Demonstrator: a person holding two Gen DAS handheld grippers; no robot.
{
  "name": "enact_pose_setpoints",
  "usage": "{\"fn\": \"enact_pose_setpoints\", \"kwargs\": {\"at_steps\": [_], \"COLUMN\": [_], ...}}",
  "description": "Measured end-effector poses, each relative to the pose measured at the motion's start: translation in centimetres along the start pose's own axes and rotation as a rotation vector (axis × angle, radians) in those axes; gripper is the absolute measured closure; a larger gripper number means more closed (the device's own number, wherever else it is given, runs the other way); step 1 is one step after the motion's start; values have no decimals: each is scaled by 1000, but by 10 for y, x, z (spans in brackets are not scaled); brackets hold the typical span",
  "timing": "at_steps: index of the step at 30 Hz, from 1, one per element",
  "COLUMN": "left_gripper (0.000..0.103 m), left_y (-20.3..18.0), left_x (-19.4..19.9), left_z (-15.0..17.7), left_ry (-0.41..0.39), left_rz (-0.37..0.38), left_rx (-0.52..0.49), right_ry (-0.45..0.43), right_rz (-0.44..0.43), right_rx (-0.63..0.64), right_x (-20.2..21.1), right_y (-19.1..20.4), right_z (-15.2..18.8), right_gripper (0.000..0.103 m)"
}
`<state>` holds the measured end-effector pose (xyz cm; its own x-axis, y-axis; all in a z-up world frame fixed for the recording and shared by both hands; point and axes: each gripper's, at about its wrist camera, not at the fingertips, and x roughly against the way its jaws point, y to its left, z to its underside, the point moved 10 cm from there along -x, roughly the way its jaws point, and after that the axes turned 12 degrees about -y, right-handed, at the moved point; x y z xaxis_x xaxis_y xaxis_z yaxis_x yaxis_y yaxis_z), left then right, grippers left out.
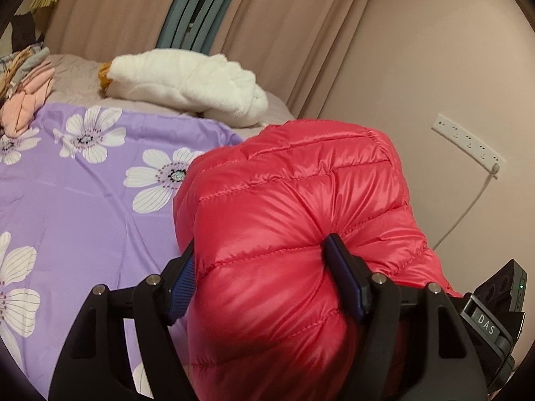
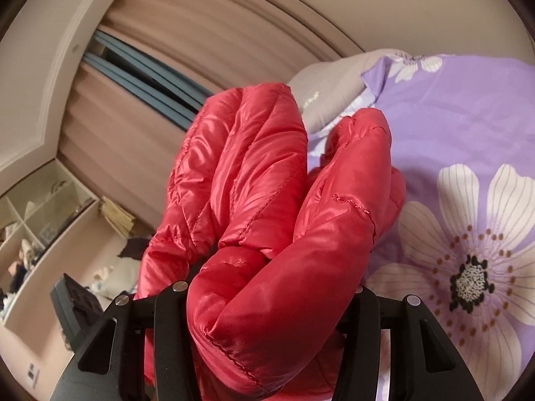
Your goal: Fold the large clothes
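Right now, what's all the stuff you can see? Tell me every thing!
jacket: one, red and puffy, held up over the bed
sheet: one, purple with white flowers, on the bed
plush: one, white and fluffy, at the bed's far end
clothes pile: one, pink and mixed colours, far left on the bed
curtains: beige, behind the bed
power strip: one, white, on the wall
shelves: pale, cluttered, by the curtains
left tool: one, black, shut on jacket
right tool: one, black, shut on jacket
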<state>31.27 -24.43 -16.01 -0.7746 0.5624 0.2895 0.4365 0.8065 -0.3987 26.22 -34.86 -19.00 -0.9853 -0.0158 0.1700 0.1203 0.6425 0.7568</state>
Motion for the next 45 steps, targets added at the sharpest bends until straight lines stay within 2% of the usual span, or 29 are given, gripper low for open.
{"fn": "enact_pose_setpoints", "kwargs": {"at_steps": [15,18,19,20,22,24,25,27,29,30,32,36,38,39,41,42,43,45], "left_gripper": [33,41,49,49,48,32,31,36,40,40,40,36,28,27,27,27,26,23], "left_y": [-27,-34,-42,-52,-64,-62,-56,-32,-2,17,41,82,99,109,115,115,115,119], "left_x": [52,63,69,74,77,69,61,47,43,44,48,56,56,55,49,46,45,43], "left_z": [-32,-41,-44,-45,-41,-24,-11,20,39,41,32,15,20,25,43,54,61,72], "left_ry": [-103,-142,-164,-178,-193,-189,-149,-25,61,69,42,22,41,62,138,185,208,224], "left_rz": [38,47,76,88,92,34,16,7,24,1,-43,-108,-133,-142,-106,-58,-33,-25], "left_rx": [-19,-53,-80,-124,-192,-281,-302,-233,-89,-22,15,47,77,105,168,213,242,296], "right_ry": [-56,-65,-60,-48,-5,61,107,126,122,116,118,154,202,219,256,286,342,432], "right_rz": [-101,-125,-137,-141,-93,-10,30,92,127,117,112,151,133,125,86,59,32,14], "right_rx": [74,98,116,144,243,244,219,180,123,71,5,9,-1,-8,-29,-38,-51,-83], "right_x": [27,27,28,25,12,-9,-20,-28,-27,-24,-20,-20,-22,-22,-26,-31,-36,-49], "right_y": [29,38,40,44,43,18,-4,-41,-76,-89,-105,-117,-112,-106,-98,-94,-90,-91], "right_z": [-17,-20,-18,-15,0,21,37,53,60,58,52,48,52,55,57,63,74,95], "right_gripper": [51,51,51,51,52,52,52,52,52,52,52,48,37,27,14,6,1,1]}}
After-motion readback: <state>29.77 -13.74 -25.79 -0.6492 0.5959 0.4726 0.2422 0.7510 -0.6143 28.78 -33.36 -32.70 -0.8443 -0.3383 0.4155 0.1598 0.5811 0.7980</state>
